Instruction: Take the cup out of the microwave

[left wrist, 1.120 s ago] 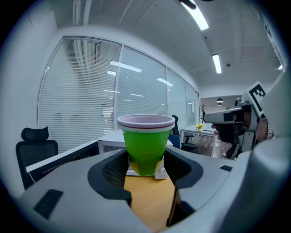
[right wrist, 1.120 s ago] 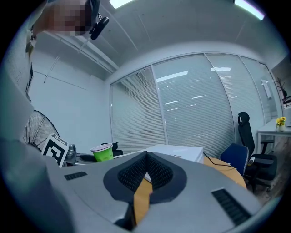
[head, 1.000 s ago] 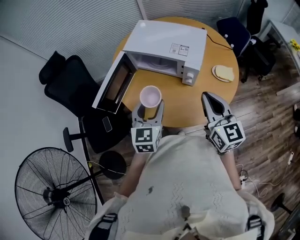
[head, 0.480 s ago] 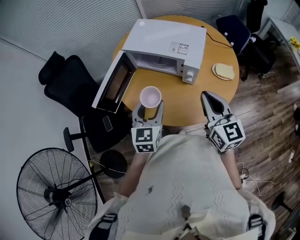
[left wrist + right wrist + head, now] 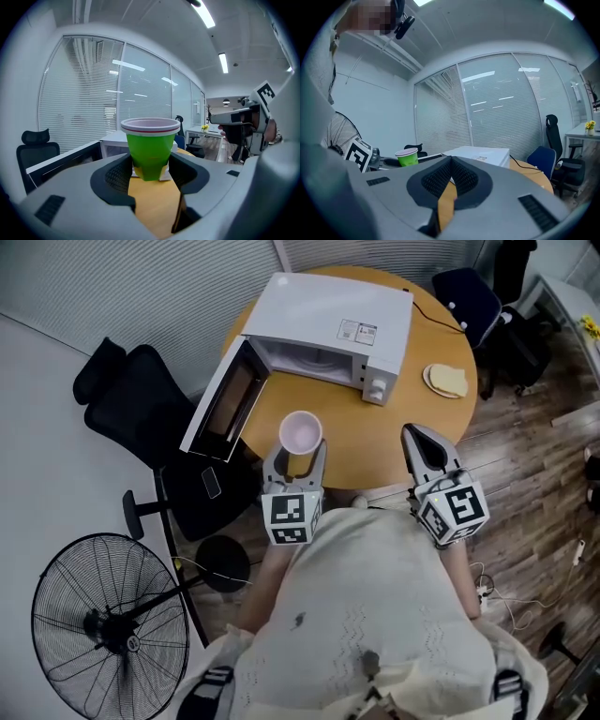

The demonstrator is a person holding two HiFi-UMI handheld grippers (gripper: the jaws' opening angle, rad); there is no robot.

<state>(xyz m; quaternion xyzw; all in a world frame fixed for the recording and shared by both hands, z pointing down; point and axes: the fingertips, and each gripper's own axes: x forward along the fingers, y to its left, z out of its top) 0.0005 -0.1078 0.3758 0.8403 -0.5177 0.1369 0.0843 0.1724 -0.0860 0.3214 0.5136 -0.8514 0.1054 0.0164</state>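
Left gripper [image 5: 296, 461] clamped on upright green cup [image 5: 300, 432], at round table's [image 5: 375, 442] near edge, clear of open microwave [image 5: 328, 329] beyond; right gripper [image 5: 419, 439] closed, empty, farther off.

- Round wooden table [image 5: 375, 442], centre of room.
- Black office chair [image 5: 141, 413] just left of table; blue chair [image 5: 466, 298] at its far right edge.
- Standing fan [image 5: 98, 629] on pale grey floor [image 5: 56, 493], near left.
- Wood-plank floor [image 5: 534, 474] at right.
- Glass wall with shut blinds [image 5: 89, 93].
- Ceiling strip lights [image 5: 223, 62] on.
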